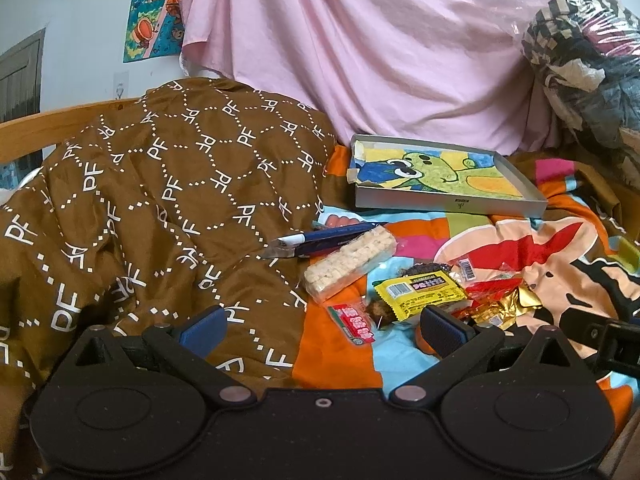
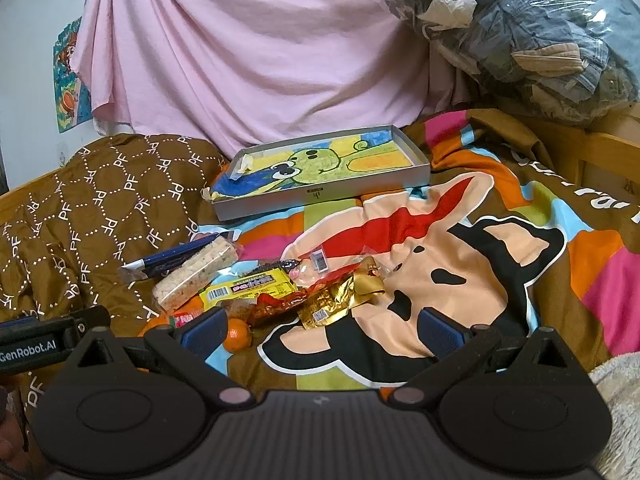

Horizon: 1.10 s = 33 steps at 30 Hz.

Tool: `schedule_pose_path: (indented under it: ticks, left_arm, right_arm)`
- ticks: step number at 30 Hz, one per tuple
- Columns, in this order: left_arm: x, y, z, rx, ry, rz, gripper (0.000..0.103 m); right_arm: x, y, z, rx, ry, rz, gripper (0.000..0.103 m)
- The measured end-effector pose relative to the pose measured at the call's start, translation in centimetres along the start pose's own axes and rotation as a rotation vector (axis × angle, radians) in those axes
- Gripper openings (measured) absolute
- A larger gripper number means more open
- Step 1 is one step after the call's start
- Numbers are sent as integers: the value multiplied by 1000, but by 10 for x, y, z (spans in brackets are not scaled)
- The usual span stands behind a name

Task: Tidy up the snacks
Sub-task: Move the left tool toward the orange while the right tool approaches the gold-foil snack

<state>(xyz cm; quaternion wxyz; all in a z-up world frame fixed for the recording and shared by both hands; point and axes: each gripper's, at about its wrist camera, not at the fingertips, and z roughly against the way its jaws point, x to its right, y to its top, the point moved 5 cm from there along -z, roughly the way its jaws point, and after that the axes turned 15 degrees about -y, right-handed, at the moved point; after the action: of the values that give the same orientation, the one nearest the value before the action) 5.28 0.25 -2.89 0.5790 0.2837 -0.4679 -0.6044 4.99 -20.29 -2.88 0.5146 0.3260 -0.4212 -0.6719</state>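
The snacks (image 2: 256, 288) lie heaped and overlapping on the quilt (image 2: 460, 264), just short of the empty tray (image 2: 320, 196). Both claws, left (image 1: 322, 326) and right (image 2: 320, 328), gape wide and hold nothing. A pinch could catch two wrappers at once, the soft quilt could give underneath, or the orange (image 2: 239, 334) could roll away.
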Motion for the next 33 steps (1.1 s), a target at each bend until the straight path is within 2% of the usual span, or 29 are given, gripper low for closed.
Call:
schedule_pose_path:
  ticks: [7, 15, 18, 24, 33]
  left_arm:
    - [0, 3, -11, -33, 18, -8, 102]
    - [6, 6, -31, -87, 27, -19, 102]
    - [8, 6, -39, -103, 20, -11, 102]
    - [14, 7, -56, -123, 5, -10, 102]
    - [23, 1, -85, -153, -45, -9, 102]
  right_arm:
    - [-1, 6, -11, -44, 3, -14, 103]
    - [15, 29, -47, -95, 85, -171, 103]
    - [19, 38, -61, -89, 95, -166, 103]
    - [14, 57, -81, -78, 148, -52, 103]
    - [-10, 68, -102, -44, 177, 276, 103]
